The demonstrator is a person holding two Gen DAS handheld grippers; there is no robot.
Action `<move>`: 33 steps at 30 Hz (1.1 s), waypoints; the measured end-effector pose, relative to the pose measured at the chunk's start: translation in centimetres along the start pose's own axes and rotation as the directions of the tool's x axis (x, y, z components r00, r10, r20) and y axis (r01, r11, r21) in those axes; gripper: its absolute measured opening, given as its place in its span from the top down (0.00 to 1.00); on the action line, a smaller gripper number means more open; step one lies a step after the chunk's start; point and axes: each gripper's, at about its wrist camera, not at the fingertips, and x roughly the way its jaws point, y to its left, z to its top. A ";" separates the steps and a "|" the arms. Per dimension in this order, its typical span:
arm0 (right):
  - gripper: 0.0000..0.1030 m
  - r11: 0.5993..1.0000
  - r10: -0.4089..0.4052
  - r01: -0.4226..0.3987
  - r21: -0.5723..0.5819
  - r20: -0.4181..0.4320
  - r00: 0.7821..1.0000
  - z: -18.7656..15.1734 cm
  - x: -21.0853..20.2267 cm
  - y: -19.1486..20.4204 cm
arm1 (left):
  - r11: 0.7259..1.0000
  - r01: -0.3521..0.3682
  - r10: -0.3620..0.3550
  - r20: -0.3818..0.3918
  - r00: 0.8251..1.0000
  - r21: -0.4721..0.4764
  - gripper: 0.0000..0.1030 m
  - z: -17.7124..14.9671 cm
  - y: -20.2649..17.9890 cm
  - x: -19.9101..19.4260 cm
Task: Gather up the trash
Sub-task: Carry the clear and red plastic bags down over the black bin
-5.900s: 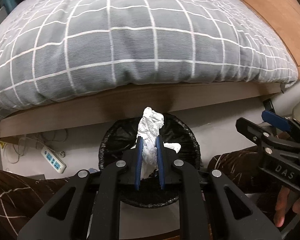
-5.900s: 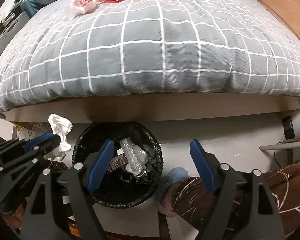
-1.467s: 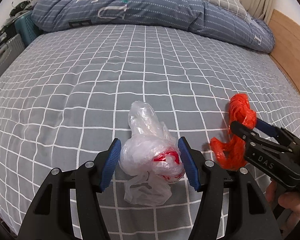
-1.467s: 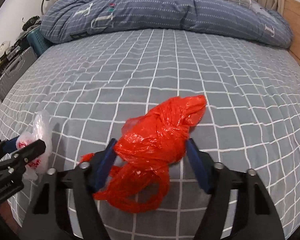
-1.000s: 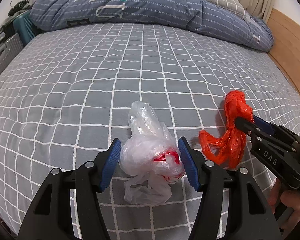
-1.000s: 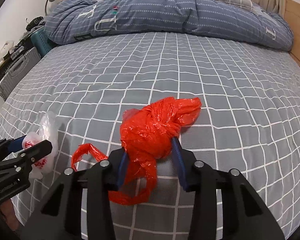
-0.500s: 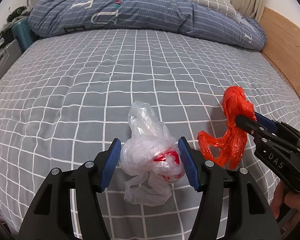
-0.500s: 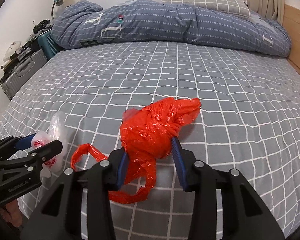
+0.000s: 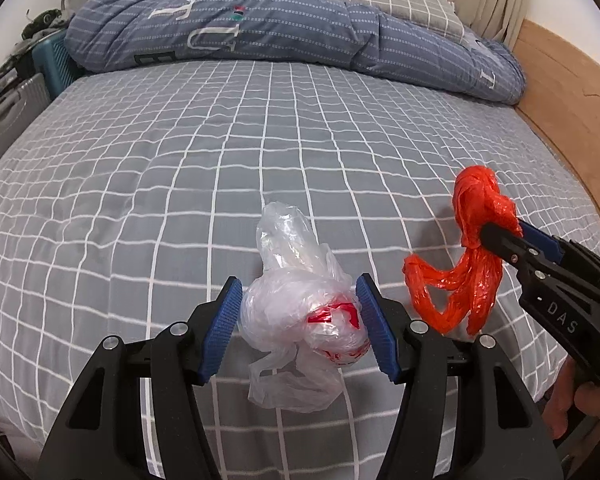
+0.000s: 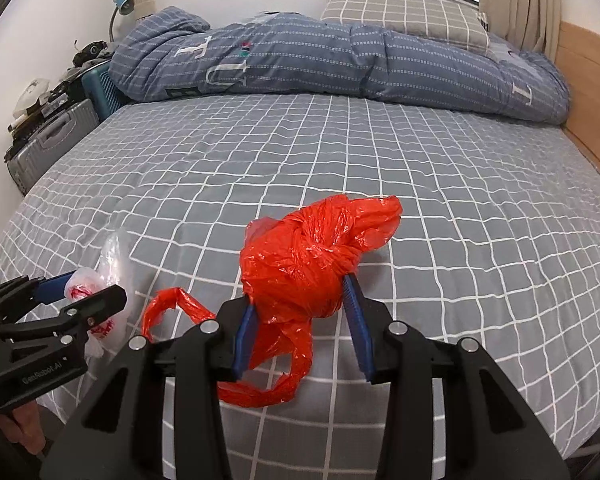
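My left gripper [image 9: 298,322] is shut on a crumpled clear plastic bag with red print [image 9: 300,308] and holds it above the grey checked bed [image 9: 180,168]. My right gripper [image 10: 302,326] is shut on a knotted red plastic bag [image 10: 308,264], whose loops hang down below the jaws. In the left wrist view the red bag [image 9: 466,248] hangs from the right gripper at the right. In the right wrist view the clear bag [image 10: 108,272] sits in the left gripper at the left.
A folded blue striped duvet [image 9: 260,36] and a grey checked pillow [image 10: 404,12] lie at the far end of the bed. A wooden bed frame [image 9: 572,100] runs along the right. Suitcases [image 10: 48,140] stand at the left of the bed.
Both grippers have lifted with their bags and drawn back a little from the bed. The right gripper closed on the red bag about a second ago.
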 end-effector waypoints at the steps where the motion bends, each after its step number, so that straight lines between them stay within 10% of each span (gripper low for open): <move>1: 0.62 1.000 -0.002 0.002 -0.005 0.002 1.000 -0.3 -0.4 0.1 | 1.000 0.000 0.000 0.001 1.000 0.001 0.43 -0.2 -0.1 -0.2; 33: 0.63 1.000 -0.011 0.010 -0.027 -0.016 1.000 -7.8 -8.0 1.0 | 1.000 0.017 -0.016 -0.028 0.999 0.004 0.43 -8.5 -1.9 -4.8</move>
